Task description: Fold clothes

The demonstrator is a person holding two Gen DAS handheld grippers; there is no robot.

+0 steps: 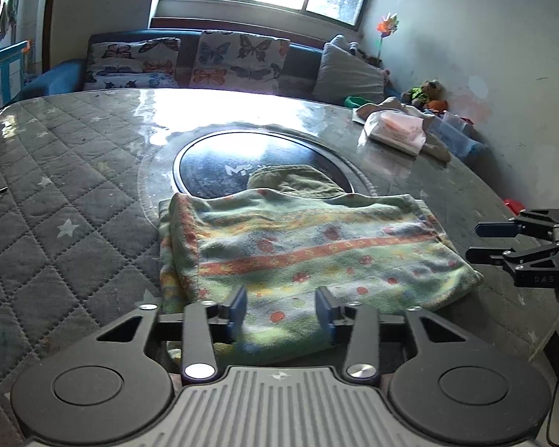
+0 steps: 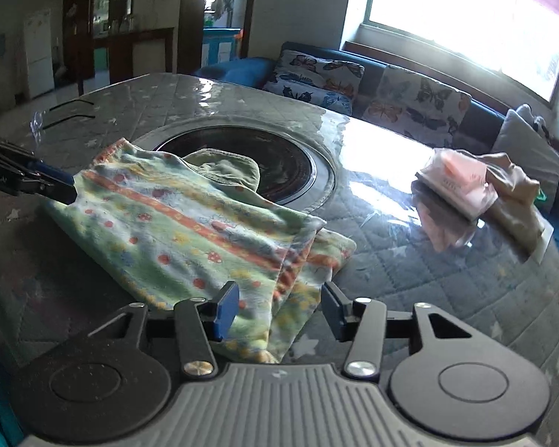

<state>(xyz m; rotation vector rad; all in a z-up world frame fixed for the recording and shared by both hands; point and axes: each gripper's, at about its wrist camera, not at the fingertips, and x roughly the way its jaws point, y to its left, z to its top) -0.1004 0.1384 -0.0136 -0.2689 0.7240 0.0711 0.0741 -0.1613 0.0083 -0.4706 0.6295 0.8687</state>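
My left gripper (image 1: 281, 307) is about half open, with the towel (image 1: 298, 249) edge lying between the fingers, pads not pressing it. My right gripper (image 2: 279, 307) is the same: half open over the towel's layered corner, gripping nothing. Beyond the towel a green cloth (image 1: 294, 182) sits on the round black inset (image 1: 212, 164) in the quilted table (image 1: 56, 186). A pink plastic packet (image 1: 395, 130) and beige cloth lie well apart at the far right. The towel is folded, striped and dotted, flat on the near table edge.
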